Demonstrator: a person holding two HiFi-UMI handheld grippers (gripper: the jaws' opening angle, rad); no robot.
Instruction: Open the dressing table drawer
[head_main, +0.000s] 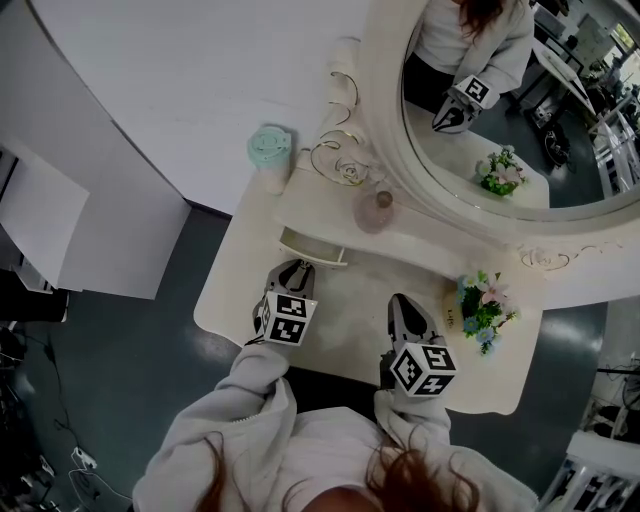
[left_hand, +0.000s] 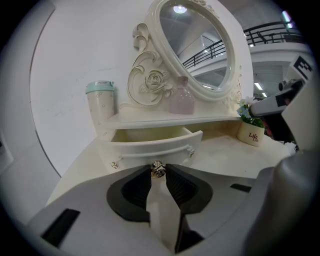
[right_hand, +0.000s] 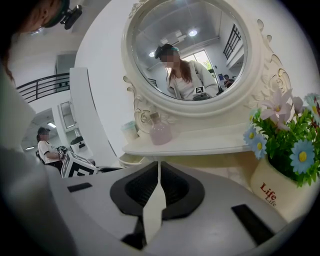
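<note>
The cream dressing table (head_main: 345, 300) has a small drawer (head_main: 312, 250) under its shelf, pulled out, with its inside showing empty. In the left gripper view the curved drawer front (left_hand: 145, 146) stands just beyond the jaws. A small metal knob (left_hand: 158, 169) sits pinched between them. My left gripper (head_main: 292, 272) (left_hand: 158, 171) is shut on that knob. My right gripper (head_main: 400, 302) (right_hand: 159, 167) hovers over the tabletop to the right, jaws shut with nothing between them.
An oval mirror (head_main: 500, 110) rises behind the shelf. A pink bottle (head_main: 377, 210) stands on the shelf, and a teal-lidded cup (head_main: 269, 152) at the table's left end. A flower pot (head_main: 482, 305) stands close to the right gripper. A white wall panel (head_main: 100, 200) is at the left.
</note>
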